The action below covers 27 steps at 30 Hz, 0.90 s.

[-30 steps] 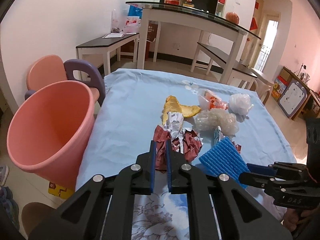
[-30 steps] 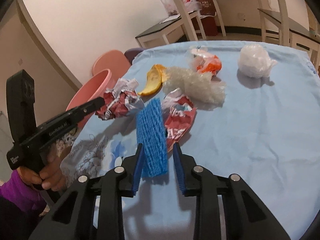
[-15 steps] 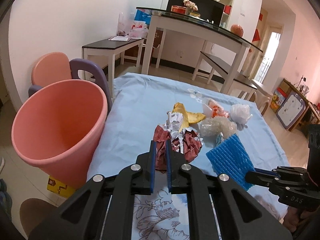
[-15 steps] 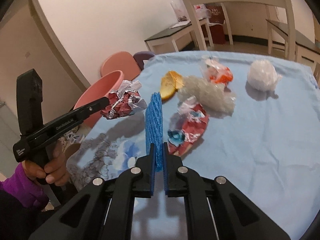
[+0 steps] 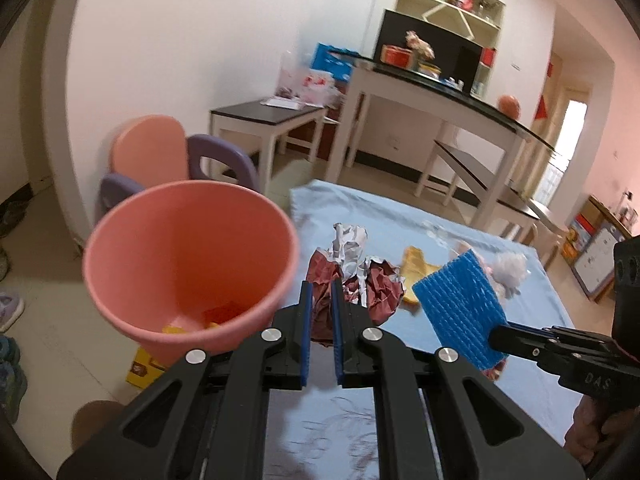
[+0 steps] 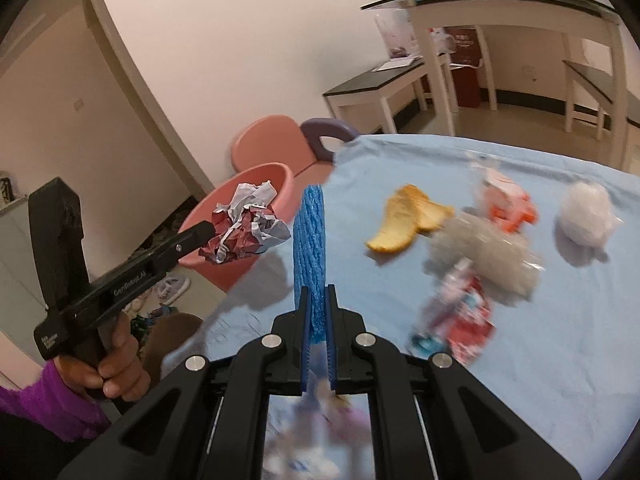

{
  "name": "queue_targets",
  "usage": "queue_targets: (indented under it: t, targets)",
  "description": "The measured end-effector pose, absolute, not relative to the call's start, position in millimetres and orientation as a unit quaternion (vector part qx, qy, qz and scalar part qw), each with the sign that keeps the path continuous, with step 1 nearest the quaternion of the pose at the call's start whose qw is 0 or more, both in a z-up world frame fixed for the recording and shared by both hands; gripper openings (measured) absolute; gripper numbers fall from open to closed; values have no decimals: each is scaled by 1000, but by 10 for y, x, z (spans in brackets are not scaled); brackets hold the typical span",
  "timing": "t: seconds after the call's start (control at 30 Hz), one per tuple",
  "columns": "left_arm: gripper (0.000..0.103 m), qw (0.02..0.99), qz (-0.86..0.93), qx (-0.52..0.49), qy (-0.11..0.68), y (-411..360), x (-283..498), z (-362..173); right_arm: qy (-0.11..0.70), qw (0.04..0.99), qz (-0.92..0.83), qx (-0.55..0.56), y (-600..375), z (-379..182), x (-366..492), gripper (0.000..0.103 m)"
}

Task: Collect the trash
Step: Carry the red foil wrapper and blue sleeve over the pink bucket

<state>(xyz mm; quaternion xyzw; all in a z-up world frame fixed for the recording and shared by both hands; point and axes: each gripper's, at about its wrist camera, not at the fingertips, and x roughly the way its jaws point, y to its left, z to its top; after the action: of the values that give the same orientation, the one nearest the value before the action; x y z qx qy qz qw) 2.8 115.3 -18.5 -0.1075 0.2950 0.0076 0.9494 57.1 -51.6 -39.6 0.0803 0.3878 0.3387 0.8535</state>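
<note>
My left gripper (image 5: 320,300) is shut on a crumpled red and white wrapper (image 5: 356,280) and holds it in the air just right of the pink bin (image 5: 188,256); the wrapper also shows in the right wrist view (image 6: 244,228). My right gripper (image 6: 318,300) is shut on a blue foam net (image 6: 310,248), held upright above the blue tablecloth (image 6: 560,340); the net also shows in the left wrist view (image 5: 460,304). On the cloth lie an orange peel (image 6: 408,220), a clear plastic wad (image 6: 488,252), a red wrapper (image 6: 460,324), an orange and white packet (image 6: 504,196) and a white ball (image 6: 588,216).
The pink bin holds yellow and red scraps (image 5: 216,316) at its bottom. A pink and purple child's chair (image 5: 176,160) stands behind it. White benches and a tall dark-topped table (image 5: 440,92) stand further back. Shoes (image 5: 8,308) lie on the floor at left.
Both grippers have lifted and swung left toward the pink bin with their loads. A second ago the right gripper's fingers were open around the blue net; now they are shut on it.
</note>
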Motion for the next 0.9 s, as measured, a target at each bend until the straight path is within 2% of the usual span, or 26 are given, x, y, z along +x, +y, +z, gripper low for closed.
queue_targets:
  t: [0.4,0.9]
  targets:
    - [9,951,88,-113,275,1702,-27,-87,377,840,383,70,348,-283,985,6]
    - [9,937,135,-129,295,2125,-11,-302,387,827,405,48,1089,-393,1265,6]
